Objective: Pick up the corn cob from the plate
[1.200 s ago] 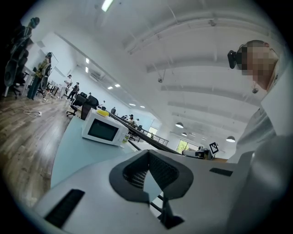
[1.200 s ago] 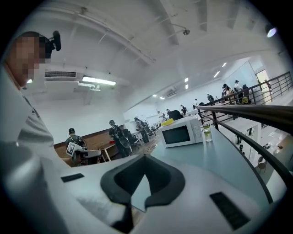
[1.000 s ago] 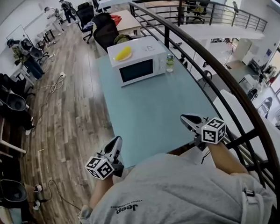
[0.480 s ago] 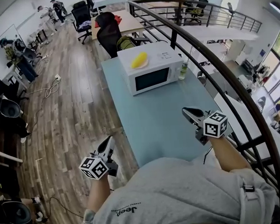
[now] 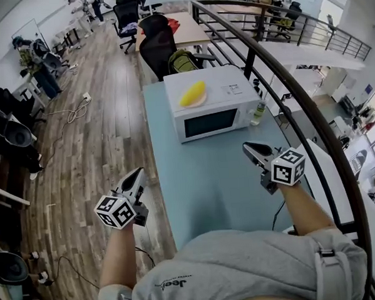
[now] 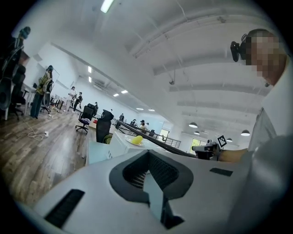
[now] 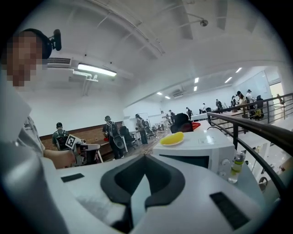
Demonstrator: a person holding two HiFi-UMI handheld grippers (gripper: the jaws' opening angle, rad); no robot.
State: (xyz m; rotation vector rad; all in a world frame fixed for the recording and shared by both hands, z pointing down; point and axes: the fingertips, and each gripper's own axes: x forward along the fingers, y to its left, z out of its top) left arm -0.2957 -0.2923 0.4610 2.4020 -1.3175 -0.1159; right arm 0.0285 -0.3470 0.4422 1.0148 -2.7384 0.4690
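Note:
The yellow corn cob (image 5: 192,93) lies on a small white plate (image 5: 201,102) on top of a white microwave (image 5: 214,116) at the far end of the pale blue table (image 5: 201,170). My left gripper (image 5: 137,174) is held over the wooden floor just left of the table's edge, shut and holding nothing. Over the table's right side, my right gripper (image 5: 247,149) is shut with nothing in it. Both are well short of the microwave. The corn cob (image 7: 172,138) shows far ahead in the right gripper view, and the corn cob (image 6: 137,140) also shows small in the left gripper view.
A clear bottle (image 5: 258,113) stands on the table right of the microwave. A dark curved railing (image 5: 298,103) runs along the table's right side. Black office chairs (image 5: 157,44) and a green backpack (image 5: 184,60) sit behind the microwave. People stand at desks in the background.
Both grippers and the person have moved forward along the table toward the microwave, which now looks nearer. Both grippers stay shut.

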